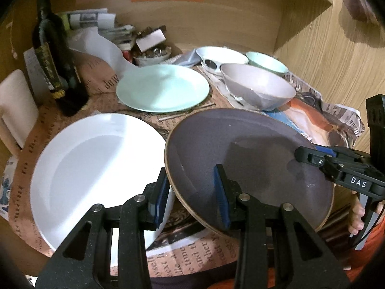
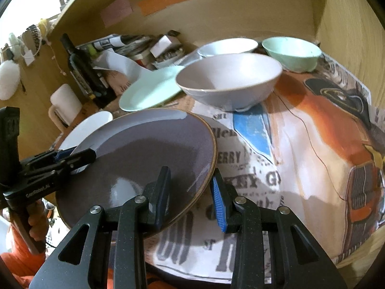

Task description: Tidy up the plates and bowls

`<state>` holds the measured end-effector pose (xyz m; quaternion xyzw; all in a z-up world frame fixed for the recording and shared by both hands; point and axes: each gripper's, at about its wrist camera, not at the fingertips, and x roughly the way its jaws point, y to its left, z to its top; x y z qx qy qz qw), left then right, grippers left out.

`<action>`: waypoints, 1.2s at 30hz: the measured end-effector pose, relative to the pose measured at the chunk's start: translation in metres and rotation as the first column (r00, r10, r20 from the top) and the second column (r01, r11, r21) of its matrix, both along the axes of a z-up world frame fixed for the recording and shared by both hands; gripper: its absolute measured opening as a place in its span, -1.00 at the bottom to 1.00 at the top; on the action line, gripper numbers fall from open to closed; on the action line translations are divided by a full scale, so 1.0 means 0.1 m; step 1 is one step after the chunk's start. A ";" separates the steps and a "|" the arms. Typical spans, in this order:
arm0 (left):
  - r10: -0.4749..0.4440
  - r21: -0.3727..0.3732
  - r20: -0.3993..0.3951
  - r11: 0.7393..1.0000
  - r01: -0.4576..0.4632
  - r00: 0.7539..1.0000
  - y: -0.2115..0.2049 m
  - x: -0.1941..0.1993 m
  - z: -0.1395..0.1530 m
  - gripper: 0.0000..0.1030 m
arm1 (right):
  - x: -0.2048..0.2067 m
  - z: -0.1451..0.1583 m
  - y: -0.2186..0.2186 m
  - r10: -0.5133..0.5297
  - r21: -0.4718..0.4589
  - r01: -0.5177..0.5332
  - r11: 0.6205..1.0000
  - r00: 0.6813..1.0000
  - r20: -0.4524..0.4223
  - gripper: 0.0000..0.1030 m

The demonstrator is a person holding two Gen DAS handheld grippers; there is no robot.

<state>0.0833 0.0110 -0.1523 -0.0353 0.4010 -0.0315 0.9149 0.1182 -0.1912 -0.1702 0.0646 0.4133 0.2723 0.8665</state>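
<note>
A dark grey plate (image 1: pixel 250 166) (image 2: pixel 144 159) with a brown rim is tilted above the table, between both grippers. My left gripper (image 1: pixel 192 192) straddles its left rim, jaws apart with a gap. My right gripper (image 2: pixel 190 192) straddles its right rim, jaws also apart; it shows in the left wrist view (image 1: pixel 312 155). A white plate (image 1: pixel 96 166) lies left of it, a mint plate (image 1: pixel 163 88) behind. A grey bowl (image 1: pixel 257 89) (image 2: pixel 228 79), a white bowl (image 1: pixel 221 56) and a mint bowl (image 1: pixel 267 62) (image 2: pixel 291 50) stand at the back right.
A dark wine bottle (image 1: pixel 53 55) stands at the left. Papers and clutter (image 1: pixel 134 36) lie at the back. A white mug (image 2: pixel 63 106) is at the far left. Printed newspaper (image 2: pixel 300 156) covers the table. Wooden walls (image 1: pixel 312 55) close the back and right.
</note>
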 end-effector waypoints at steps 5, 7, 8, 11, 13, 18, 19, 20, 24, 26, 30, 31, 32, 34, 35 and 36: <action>0.000 0.039 0.011 0.999 0.000 1.000 -0.08 0.07 -0.04 -0.29 | 0.05 -0.06 -0.02 -0.005 -0.004 0.005 1.000 1.000 -0.015 -0.41; -0.003 0.038 0.012 0.999 0.003 1.000 -0.09 0.08 -0.04 -0.29 | 0.06 -0.06 -0.02 -0.011 -0.011 0.011 1.000 1.000 -0.010 -0.41; -0.006 0.036 0.012 0.999 0.005 1.000 -0.09 0.09 -0.04 -0.29 | 0.06 -0.06 -0.04 -0.013 -0.009 0.013 1.000 1.000 -0.009 -0.41; -0.018 0.038 0.009 0.999 0.017 1.000 -0.13 0.12 -0.04 -0.28 | 0.09 -0.07 -0.09 -0.023 0.004 0.024 1.000 1.000 -0.020 -0.41; -0.029 0.032 -0.003 0.999 0.029 1.000 -0.15 0.15 -0.06 -0.29 | 0.10 -0.09 -0.12 -0.034 0.002 0.034 0.999 0.999 -0.025 -0.41; -0.033 0.019 -0.031 0.999 0.033 0.999 -0.16 0.20 -0.15 -0.28 | 0.13 -0.12 -0.14 -0.031 0.004 0.031 1.000 0.999 -0.040 -0.41; -0.034 0.018 -0.030 0.999 0.035 0.999 -0.15 0.20 -0.15 -0.28 | 0.12 -0.11 -0.13 -0.030 0.000 0.030 1.000 0.999 -0.037 -0.41; -0.034 0.019 -0.032 0.999 0.035 0.999 -0.16 0.19 -0.15 -0.28 | 0.12 -0.11 -0.13 -0.029 -0.005 0.029 1.000 0.999 -0.033 -0.41; -0.038 0.030 -0.034 0.999 0.039 0.999 -0.18 0.19 -0.15 -0.28 | 0.14 -0.12 -0.14 -0.036 0.003 0.036 0.999 0.999 -0.034 -0.41; -0.040 0.032 -0.039 0.999 0.042 0.998 -0.19 0.20 -0.15 -0.28 | 0.14 -0.12 -0.14 -0.043 0.000 0.043 0.999 0.999 -0.030 -0.41; -0.051 0.036 -0.042 0.998 0.053 0.998 -0.21 0.19 -0.15 -0.27 | 0.14 -0.12 -0.14 -0.053 -0.011 0.053 0.999 0.998 -0.020 -0.41; -0.057 0.036 -0.045 0.998 0.058 0.997 -0.20 0.18 -0.15 -0.26 | 0.14 -0.12 -0.13 -0.055 -0.015 0.054 0.998 0.998 -0.017 -0.41; -0.063 0.035 -0.051 0.997 0.065 0.997 -0.20 0.18 -0.15 -0.26 | 0.14 -0.11 -0.14 -0.059 -0.019 0.059 0.998 0.998 -0.011 -0.41; -0.070 0.036 -0.059 0.997 0.072 0.996 -0.19 0.18 -0.14 -0.27 | 0.12 -0.07 -0.15 -0.085 -0.034 0.086 0.996 0.996 0.026 -0.41; -0.063 0.048 -0.051 0.997 0.066 0.997 -0.19 0.17 -0.13 -0.27 | 0.10 -0.03 -0.17 -0.108 -0.047 0.111 0.993 0.992 0.058 -0.40; -0.062 0.055 -0.039 0.996 0.064 0.997 -0.19 0.15 -0.11 -0.27 | 0.09 0.02 -0.19 -0.122 -0.055 0.127 0.990 0.989 0.083 -0.40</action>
